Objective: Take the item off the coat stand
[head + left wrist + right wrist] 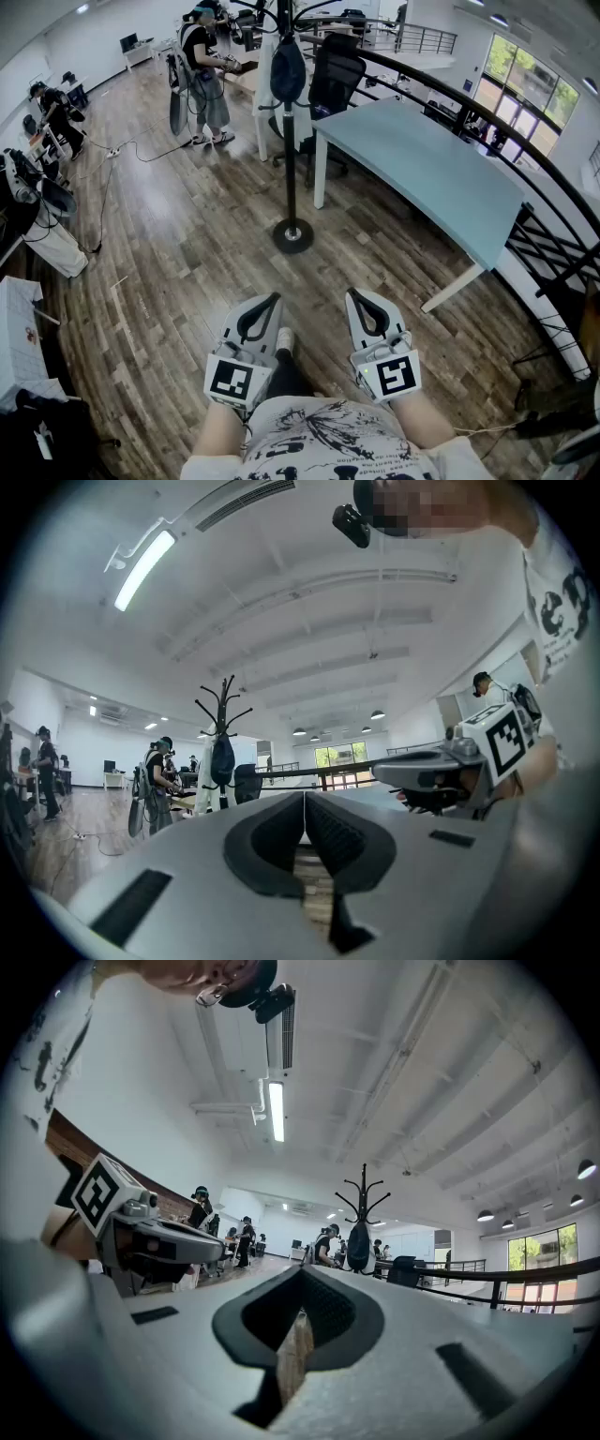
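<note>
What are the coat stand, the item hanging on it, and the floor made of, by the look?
Coat stand: thin black pole on a round disc base, probably painted metal.
Hanging item: dark, limp, rounded pouch shape, likely fabric; too small to be sure.
Floor: wood-grain planks in mixed browns, slight sheen, wood or laminate.

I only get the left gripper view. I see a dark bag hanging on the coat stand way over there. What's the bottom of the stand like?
Observer: In the head view the coat stand ends in a round black base on the wooden floor.
Operator: Anything near the bottom?
Observer: A white table leg stands just right of it.
Operator: Is my right claw holding something?
Observer: No, the right claw is shut and empty.
</note>
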Motion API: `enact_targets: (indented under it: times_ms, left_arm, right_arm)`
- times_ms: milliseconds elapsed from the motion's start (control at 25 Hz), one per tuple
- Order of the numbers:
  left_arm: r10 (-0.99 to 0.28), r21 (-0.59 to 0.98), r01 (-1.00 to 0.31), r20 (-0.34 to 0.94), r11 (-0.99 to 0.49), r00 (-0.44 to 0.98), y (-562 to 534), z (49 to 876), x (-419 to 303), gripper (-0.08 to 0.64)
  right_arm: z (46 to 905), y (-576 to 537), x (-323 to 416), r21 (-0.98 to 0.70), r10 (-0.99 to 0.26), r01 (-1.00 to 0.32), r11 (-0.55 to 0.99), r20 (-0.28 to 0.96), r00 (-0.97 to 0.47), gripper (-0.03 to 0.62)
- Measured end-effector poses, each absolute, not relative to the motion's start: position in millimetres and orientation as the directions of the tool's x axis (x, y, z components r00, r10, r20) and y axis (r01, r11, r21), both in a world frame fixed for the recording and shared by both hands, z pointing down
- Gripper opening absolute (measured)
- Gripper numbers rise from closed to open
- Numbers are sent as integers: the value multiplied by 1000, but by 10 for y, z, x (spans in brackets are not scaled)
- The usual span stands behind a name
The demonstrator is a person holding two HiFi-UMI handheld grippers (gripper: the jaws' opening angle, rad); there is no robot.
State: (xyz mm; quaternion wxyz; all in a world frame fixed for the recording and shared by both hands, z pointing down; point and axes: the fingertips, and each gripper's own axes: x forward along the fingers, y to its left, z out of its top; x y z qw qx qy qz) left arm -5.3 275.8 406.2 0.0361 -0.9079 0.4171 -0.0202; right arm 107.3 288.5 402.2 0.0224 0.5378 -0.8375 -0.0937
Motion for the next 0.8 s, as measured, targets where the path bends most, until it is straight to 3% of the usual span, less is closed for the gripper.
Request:
enact_targets:
  times_ms: [800]
  left_arm:
    - [-754,-56,-751,50,-657,655,2178,4221,-14,5]
  right_arm:
    - [4083,2240,1119,148,-897,-893,424,-70,-437,-6]
